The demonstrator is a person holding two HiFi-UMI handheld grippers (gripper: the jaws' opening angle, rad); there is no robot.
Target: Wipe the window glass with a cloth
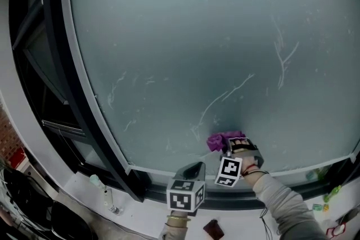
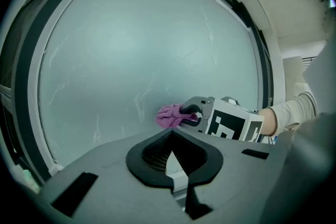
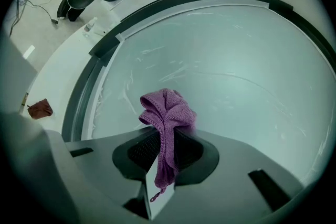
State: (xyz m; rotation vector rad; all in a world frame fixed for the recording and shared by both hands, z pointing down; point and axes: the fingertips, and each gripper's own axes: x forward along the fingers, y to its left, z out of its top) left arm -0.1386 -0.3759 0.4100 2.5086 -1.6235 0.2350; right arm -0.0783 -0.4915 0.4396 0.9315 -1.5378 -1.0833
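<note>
The frosted window glass [image 1: 197, 36] fills the head view and carries thin white streaks. A purple cloth [image 1: 220, 140] is pressed against its lower middle, and my right gripper [image 1: 232, 146] is shut on it. In the right gripper view the cloth [image 3: 168, 113] bunches at the jaw tips against the glass [image 3: 236, 60], with a tail hanging down between the jaws. My left gripper [image 1: 195, 168] hovers just left of and below the right one, off the glass, shut and holding nothing. From the left gripper view [image 2: 170, 152] the cloth [image 2: 169, 115] and the right gripper's marker cube [image 2: 233, 123] show ahead.
A dark window frame [image 1: 73, 104] runs down the left and along the bottom. Two small bottles [image 1: 97, 181] stand on the white sill [image 1: 140, 216], with a brown object [image 1: 214, 229] near my arms. Small green items [image 1: 332, 194] lie at the right end.
</note>
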